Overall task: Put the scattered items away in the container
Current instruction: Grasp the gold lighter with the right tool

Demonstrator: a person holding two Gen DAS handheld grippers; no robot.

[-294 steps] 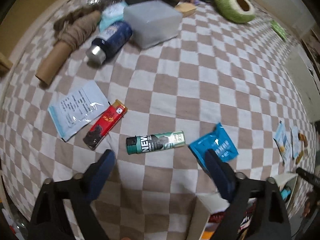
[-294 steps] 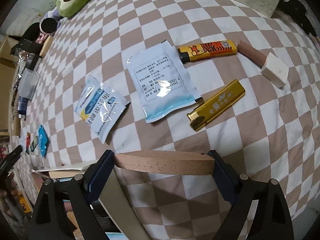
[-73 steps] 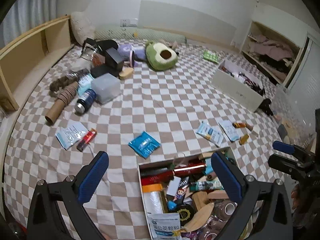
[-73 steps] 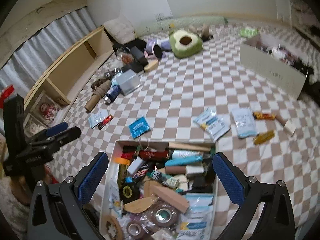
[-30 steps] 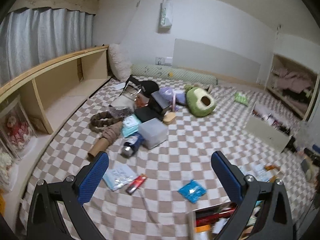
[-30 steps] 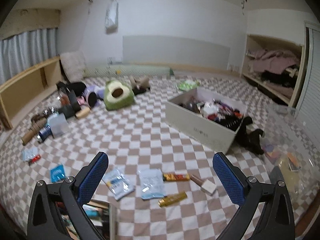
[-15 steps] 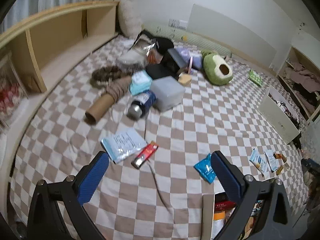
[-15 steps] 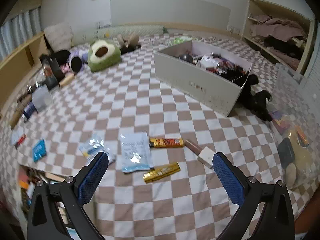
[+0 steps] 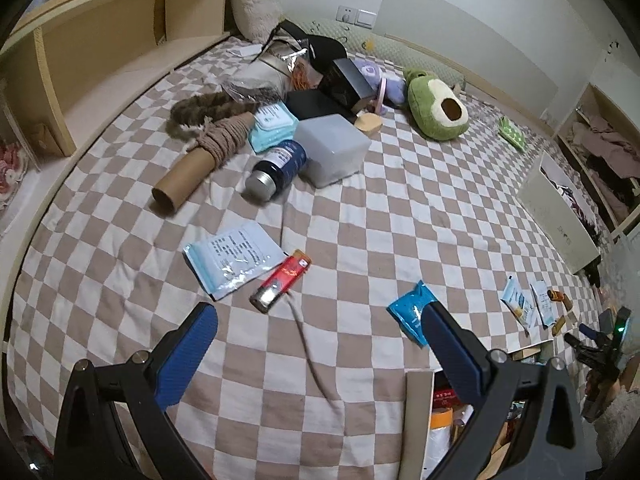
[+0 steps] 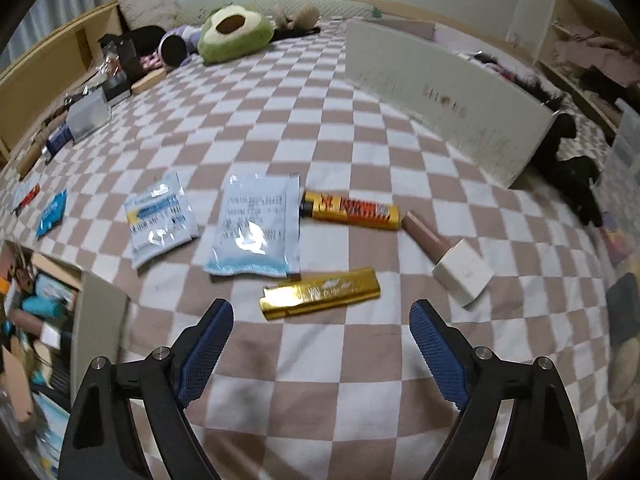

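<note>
My left gripper (image 9: 316, 320) is open and empty above the checked bedspread. Just beyond it lie a red lighter (image 9: 282, 280), a white-and-blue packet (image 9: 234, 258) and a small blue packet (image 9: 412, 312). The cardboard container (image 9: 419, 396), full of items, sits at the lower right. My right gripper (image 10: 318, 316) hovers low with its jaws closing and nothing between them. A gold lighter (image 10: 320, 294) lies just ahead of its fingertips. Further off are an orange lighter (image 10: 352, 212), two clear packets (image 10: 256, 228) (image 10: 160, 216) and a white-capped bottle (image 10: 452, 256). The container's wall (image 10: 100, 320) is on the left.
A long white box (image 10: 440, 100) stands behind the right-hand items, with a dark cloth beside it. An avocado plush (image 9: 436, 108), a translucent box (image 9: 332, 148), a blue bottle (image 9: 280, 164) and a cardboard tube (image 9: 188, 180) crowd the far left. A wooden shelf (image 9: 100, 52) borders the bed.
Both views have tipped down from the room toward the bedspread and come closer to the items. The right gripper's jaws stand narrower than before.
</note>
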